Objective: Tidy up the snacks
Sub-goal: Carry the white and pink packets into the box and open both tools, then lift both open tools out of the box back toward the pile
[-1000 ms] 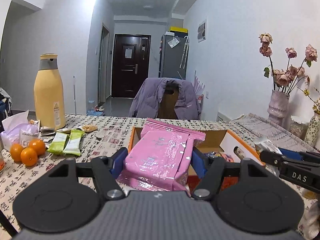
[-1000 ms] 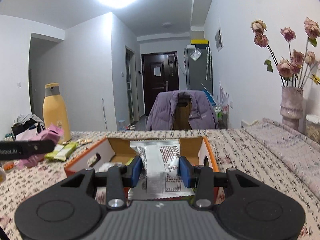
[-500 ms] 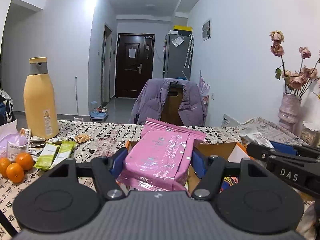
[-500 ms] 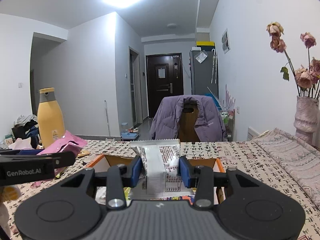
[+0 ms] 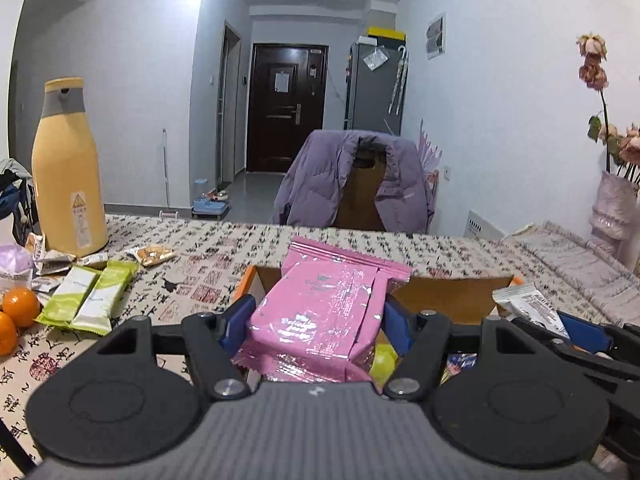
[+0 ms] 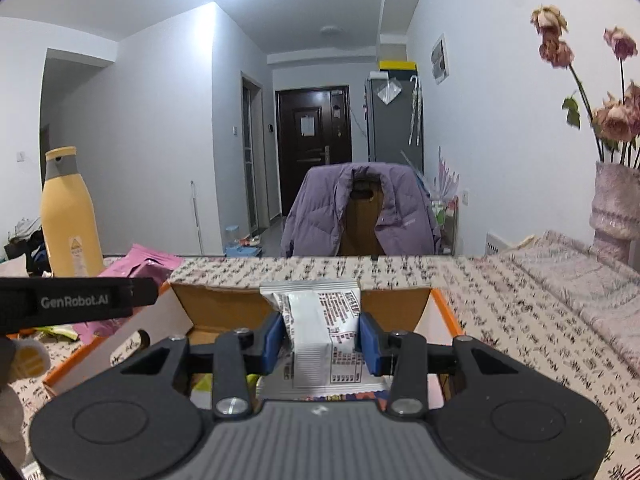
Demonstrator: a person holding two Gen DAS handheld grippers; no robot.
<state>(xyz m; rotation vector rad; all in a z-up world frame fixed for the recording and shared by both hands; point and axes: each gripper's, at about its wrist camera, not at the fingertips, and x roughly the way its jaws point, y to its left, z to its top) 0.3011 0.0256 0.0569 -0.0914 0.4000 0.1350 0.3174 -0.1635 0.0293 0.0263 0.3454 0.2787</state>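
My left gripper (image 5: 318, 326) is shut on a pink snack packet (image 5: 324, 312) and holds it over the open orange cardboard box (image 5: 452, 300). My right gripper (image 6: 320, 336) is shut on a white printed snack packet (image 6: 324, 328) and holds it above the same box (image 6: 400, 304). The right gripper and its white packet (image 5: 528, 308) show at the right of the left wrist view. The left gripper's side and the pink packet (image 6: 140, 266) show at the left of the right wrist view. Other snacks lie in the box, mostly hidden.
Two green snack bars (image 5: 90, 300), small packets (image 5: 152, 255) and oranges (image 5: 20, 306) lie on the patterned tablecloth at left, near a tall yellow bottle (image 5: 66, 172). A chair with a purple jacket (image 5: 356, 184) stands behind the table. A vase of dried roses (image 6: 616, 208) stands at right.
Both grippers have kept hold of their packets and have dropped lower toward the box. The view has tilted, so the box's inside shows less in the left wrist view.
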